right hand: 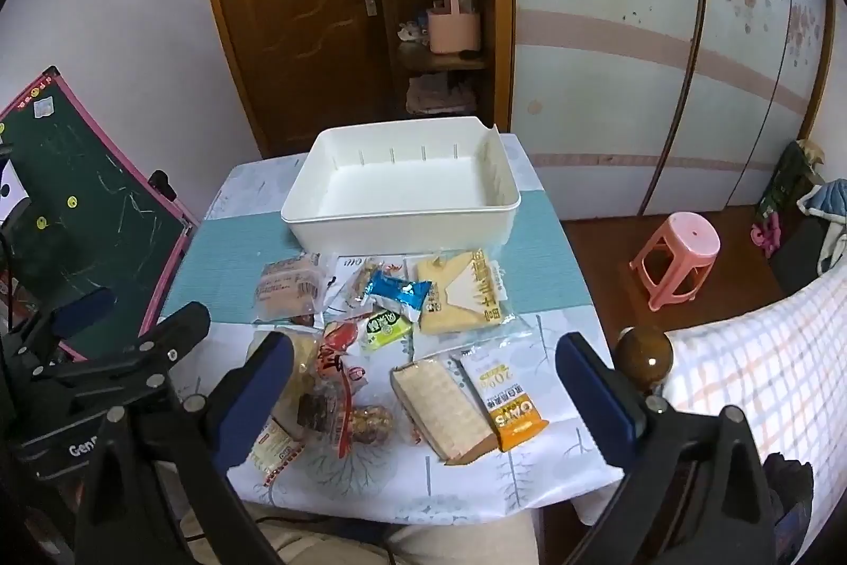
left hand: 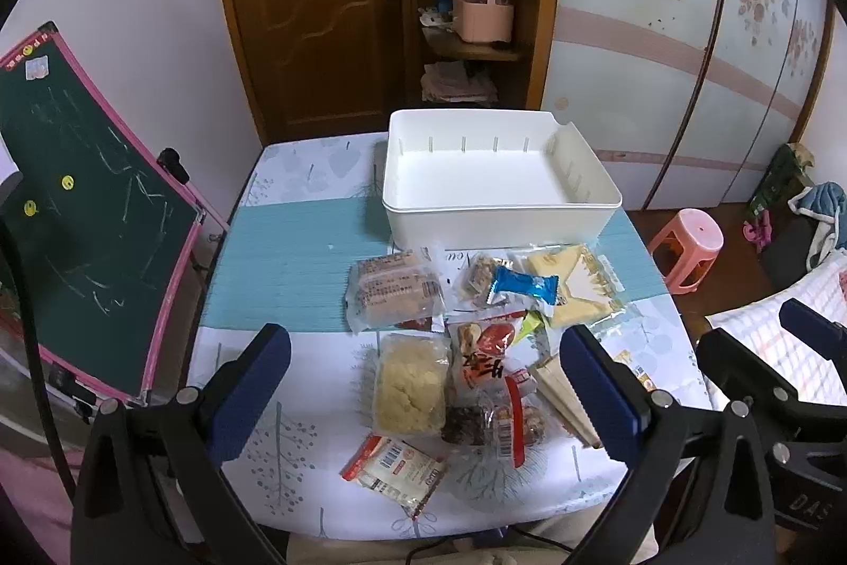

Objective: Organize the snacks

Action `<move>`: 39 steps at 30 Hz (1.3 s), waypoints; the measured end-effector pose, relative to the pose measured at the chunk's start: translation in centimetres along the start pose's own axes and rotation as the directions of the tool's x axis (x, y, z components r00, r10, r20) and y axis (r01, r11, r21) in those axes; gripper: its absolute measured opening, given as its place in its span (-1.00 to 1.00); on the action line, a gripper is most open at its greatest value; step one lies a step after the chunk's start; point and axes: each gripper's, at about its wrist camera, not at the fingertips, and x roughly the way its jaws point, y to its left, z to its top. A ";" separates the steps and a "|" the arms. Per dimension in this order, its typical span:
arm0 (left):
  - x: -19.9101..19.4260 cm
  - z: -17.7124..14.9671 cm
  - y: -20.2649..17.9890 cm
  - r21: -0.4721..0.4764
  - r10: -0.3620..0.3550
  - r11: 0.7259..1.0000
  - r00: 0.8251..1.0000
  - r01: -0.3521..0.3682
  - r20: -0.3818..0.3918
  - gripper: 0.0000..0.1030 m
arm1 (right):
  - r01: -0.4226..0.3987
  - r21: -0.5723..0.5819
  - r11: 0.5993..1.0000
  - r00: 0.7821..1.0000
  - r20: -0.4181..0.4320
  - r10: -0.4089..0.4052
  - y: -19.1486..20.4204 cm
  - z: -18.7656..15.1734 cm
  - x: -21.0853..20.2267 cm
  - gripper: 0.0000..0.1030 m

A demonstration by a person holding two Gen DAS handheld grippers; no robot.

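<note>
On the table (left hand: 275,258), at the left, the left claw (left hand: 423,385) hung with its jaws spread wide and nothing between them, tilted down over the near packets. Just ahead of it lay a pale crumbly snack pack (left hand: 410,387) and, nearer the table's edge, a red-trimmed packet (left hand: 394,464); behind those sat a brown cake pack (left hand: 394,292). In the middle, a red wrapper (right hand: 344,353), a blue foil sweet (right hand: 394,292) and a green sachet (right hand: 384,329) overlapped in a loose heap. Beyond them stood the white bin (right hand: 402,223), empty. Further right lay a yellow sandwich pack (right hand: 460,295), a wafer block (right hand: 444,411) and an orange oats sachet (right hand: 508,401), with the right claw (right hand: 423,390) wide open above them, holding nothing. Nothing had yet been sorted. The sensible start seemed to be a packet lying free, like the wafer block, pinched across its narrow width, so that overlapped neighbours would not be dragged along.
</note>
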 end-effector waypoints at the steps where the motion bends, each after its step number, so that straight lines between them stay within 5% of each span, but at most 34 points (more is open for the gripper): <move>1: 0.0 0.0 0.0 0.000 0.000 1.000 1.000 0.000 0.001 0.97 | -0.005 0.001 1.000 1.000 0.004 0.005 0.0 0.0 0.0 0.94; 39: 0.0 -0.2 -0.2 0.012 0.003 1.000 1.000 -0.003 -0.025 0.97 | -0.035 0.019 0.999 0.999 -0.005 0.035 -0.4 -0.6 0.4 0.94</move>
